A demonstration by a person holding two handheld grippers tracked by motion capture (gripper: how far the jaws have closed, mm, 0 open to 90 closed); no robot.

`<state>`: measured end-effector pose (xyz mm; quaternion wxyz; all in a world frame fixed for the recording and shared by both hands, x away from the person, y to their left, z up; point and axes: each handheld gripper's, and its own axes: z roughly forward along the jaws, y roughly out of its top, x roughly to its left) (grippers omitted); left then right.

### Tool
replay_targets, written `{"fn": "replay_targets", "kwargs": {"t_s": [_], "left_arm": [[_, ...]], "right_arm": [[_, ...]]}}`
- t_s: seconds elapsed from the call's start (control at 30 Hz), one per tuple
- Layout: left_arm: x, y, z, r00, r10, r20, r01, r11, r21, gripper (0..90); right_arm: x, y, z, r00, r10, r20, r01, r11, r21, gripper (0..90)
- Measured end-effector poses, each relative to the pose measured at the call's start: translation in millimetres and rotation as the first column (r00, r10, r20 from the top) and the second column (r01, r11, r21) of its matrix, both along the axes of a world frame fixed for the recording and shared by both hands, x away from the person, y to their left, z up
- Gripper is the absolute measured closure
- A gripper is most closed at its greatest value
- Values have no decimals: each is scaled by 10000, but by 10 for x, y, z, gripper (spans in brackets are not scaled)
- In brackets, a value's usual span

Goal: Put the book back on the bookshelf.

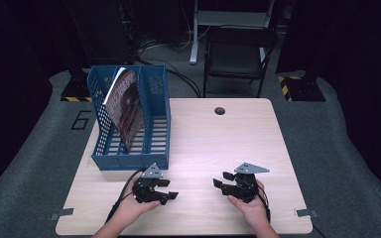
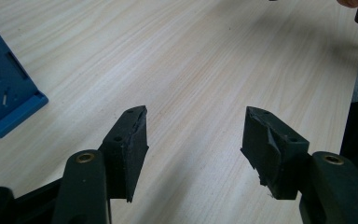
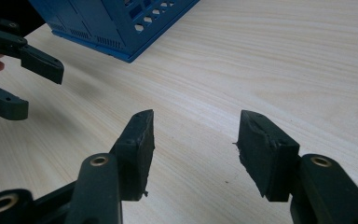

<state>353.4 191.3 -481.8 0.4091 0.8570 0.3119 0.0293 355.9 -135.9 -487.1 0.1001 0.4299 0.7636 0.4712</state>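
Note:
A blue file rack (image 1: 129,116) stands at the table's back left, and a red-covered magazine (image 1: 125,106) leans upright in one of its slots. My left gripper (image 1: 171,189) rests low over the wooden table (image 1: 213,144) just in front of the rack, its jaws open with bare wood between them (image 2: 196,116). A corner of the rack (image 2: 4,102) lies to its left. My right gripper (image 1: 220,179) sits a short way to the right, also open and holding nothing (image 3: 196,116). It faces the left gripper's fingers (image 3: 39,63) and the rack (image 3: 116,23).
A round cable hole (image 1: 220,110) sits near the table's far edge. A dark folding chair (image 1: 238,54) stands behind the table. Small metal brackets (image 1: 305,212) mark the front corners. Bare wood stretches across the middle and right of the tabletop.

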Motion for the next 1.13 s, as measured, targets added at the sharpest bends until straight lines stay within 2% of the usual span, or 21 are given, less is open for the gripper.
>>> {"fn": "replay_targets", "kwargs": {"t_s": [0.17, 0.23, 0.3, 0.37, 0.4, 0.53, 0.6, 0.63, 0.8, 0.87, 0.9, 0.97, 1.1, 1.13], "left_arm": [[18, -23, -96, 9999, -89, -82, 89, 10000, -20, 402], [24, -38, -129, 9999, -100, 33, 100, 9999, 54, 399], [18, -54, -167, 9999, -108, -92, 108, 9999, -2, 396], [21, -59, -198, 9998, -216, 10, 216, 9998, 35, 392], [22, -57, -208, 9994, -324, -119, 324, 9995, 20, 390], [18, -67, -256, 9994, -322, -137, 323, 9995, 64, 379], [14, -75, -271, 9992, -388, -24, 388, 9990, 215, 374], [12, -81, -277, 9989, -455, 112, 450, 9981, 418, 373], [-16, -116, -296, 9974, -678, 261, 650, 9933, 956, 373], [-17, -121, -297, 9969, -763, 190, 742, 9927, 952, 373], [-19, -126, -305, 9971, -693, 327, 659, 9933, 952, 373], [-23, -130, -305, 9971, -698, 301, 668, 9936, 907, 373], [-32, -140, -305, 9974, -697, 194, 679, 9942, 836, 373], [-28, -138, -300, 9966, -820, 115, 807, 9930, 864, 373]], "right_arm": [[0, 3, -1, 10000, 31, -11, -31, 10000, -13, 455], [3, 5, -6, 10000, 69, -67, -69, 10000, -1, 454], [14, 8, -12, 9999, 94, -40, -94, 9999, -64, 454], [20, 10, -16, 9999, 115, -46, -115, 9999, -97, 454], [22, 11, -19, 9999, 136, -56, -137, 9998, -116, 453], [32, 14, -35, 9997, 202, -147, -204, 9997, -141, 450], [35, 20, -43, 9993, 225, -288, -230, 9996, -187, 446], [37, 22, -44, 9991, 276, -308, -283, 9994, -216, 446], [41, 24, -47, 9994, 263, -214, -268, 9993, -264, 446], [37, 23, -42, 9993, 246, -292, -253, 9994, -223, 446], [39, 21, -40, 9993, 257, -289, -263, 9994, -231, 446], [38, 17, -38, 9995, 173, -273, -179, 9996, -230, 446], [42, 7, -36, 9996, 192, -225, -198, 9994, -270, 446], [42, 7, -36, 9996, 189, -223, -195, 9995, -267, 446]]}}
